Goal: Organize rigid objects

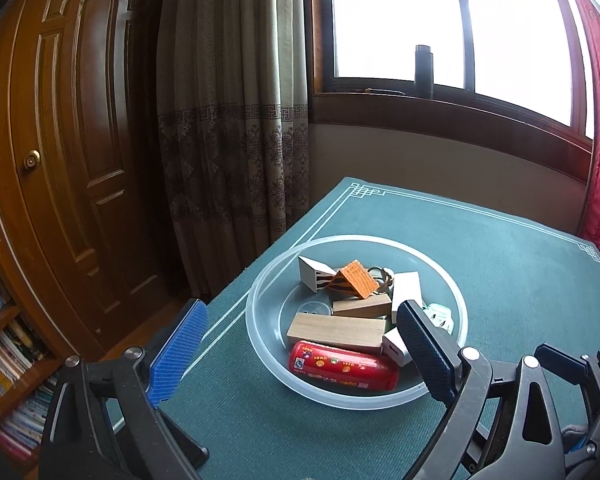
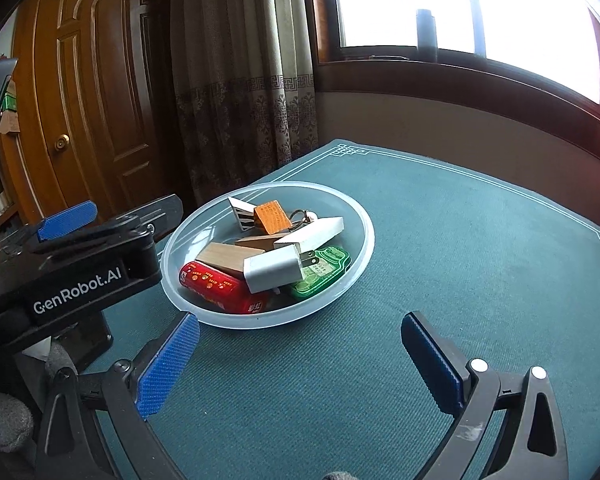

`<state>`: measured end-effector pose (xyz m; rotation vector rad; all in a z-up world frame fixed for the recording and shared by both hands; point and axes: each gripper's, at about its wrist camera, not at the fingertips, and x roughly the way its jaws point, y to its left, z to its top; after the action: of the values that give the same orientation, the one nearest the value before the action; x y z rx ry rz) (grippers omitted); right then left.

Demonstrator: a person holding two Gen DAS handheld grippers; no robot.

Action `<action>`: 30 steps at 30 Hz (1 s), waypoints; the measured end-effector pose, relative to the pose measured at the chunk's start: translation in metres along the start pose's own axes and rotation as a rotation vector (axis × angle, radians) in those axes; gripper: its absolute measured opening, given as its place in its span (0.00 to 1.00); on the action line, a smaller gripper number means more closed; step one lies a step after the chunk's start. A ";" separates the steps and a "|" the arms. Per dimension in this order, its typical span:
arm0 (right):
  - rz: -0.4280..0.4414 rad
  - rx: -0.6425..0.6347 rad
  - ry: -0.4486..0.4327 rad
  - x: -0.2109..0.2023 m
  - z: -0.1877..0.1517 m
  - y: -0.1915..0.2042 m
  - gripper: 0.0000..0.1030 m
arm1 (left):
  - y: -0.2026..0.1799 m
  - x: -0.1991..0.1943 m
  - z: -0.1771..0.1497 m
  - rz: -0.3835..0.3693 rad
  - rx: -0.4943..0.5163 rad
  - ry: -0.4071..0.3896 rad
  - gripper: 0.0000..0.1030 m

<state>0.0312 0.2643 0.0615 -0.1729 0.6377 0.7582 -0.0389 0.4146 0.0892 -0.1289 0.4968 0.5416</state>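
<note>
A clear plastic bowl [image 1: 268, 284] [image 2: 364, 216] sits on the green table mat and holds several rigid items. A red tin [image 1: 342, 366] [image 2: 216, 288] lies at its near side, with wooden blocks [image 1: 336, 330] [image 2: 220, 260] behind it. Also in the bowl are a white charger [image 2: 274, 268], a green tag [image 2: 320, 270], an orange leather tag [image 1: 354, 278] and a striped white block [image 1: 312, 274]. My left gripper [image 1: 302, 354] hovers open at the bowl's near-left side, empty. My right gripper [image 2: 300, 364] stands open over bare mat in front of the bowl.
The green mat [image 2: 480, 260] stretches right and behind the bowl. The table's left edge drops off toward a wooden door [image 1: 80, 140] and a curtain [image 1: 232, 120]. A bookshelf [image 1: 4, 352] stands at far left. A dark bottle [image 1: 424, 68] rests on the window sill.
</note>
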 end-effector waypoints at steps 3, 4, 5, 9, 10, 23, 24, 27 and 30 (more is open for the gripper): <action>0.018 -0.003 0.013 0.002 -0.002 0.002 1.00 | 0.002 0.001 -0.002 0.010 0.001 0.004 0.93; 0.028 -0.005 0.020 0.002 -0.003 0.003 1.00 | 0.003 0.001 -0.003 0.012 0.000 0.007 0.93; 0.039 -0.008 0.026 0.003 -0.003 0.004 1.00 | 0.004 0.001 -0.004 0.014 -0.002 0.010 0.93; 0.041 -0.036 0.044 0.006 -0.006 0.012 1.00 | 0.006 0.000 -0.005 0.025 -0.002 0.011 0.93; 0.040 -0.044 0.048 0.007 -0.007 0.014 1.00 | 0.007 0.000 -0.005 0.026 -0.002 0.012 0.93; 0.027 -0.050 0.082 0.013 -0.009 0.020 1.00 | 0.018 0.006 -0.019 0.043 0.012 0.051 0.93; 0.027 -0.048 0.084 0.013 -0.009 0.019 1.00 | 0.019 0.006 -0.020 0.044 0.011 0.055 0.93; 0.022 -0.044 0.092 0.014 -0.009 0.019 1.00 | 0.021 0.008 -0.022 0.046 0.013 0.065 0.93; 0.028 -0.042 0.100 0.016 -0.009 0.019 1.00 | 0.022 0.009 -0.024 0.042 0.013 0.074 0.93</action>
<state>0.0222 0.2842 0.0462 -0.2416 0.7201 0.7941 -0.0535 0.4312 0.0641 -0.1265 0.5762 0.5762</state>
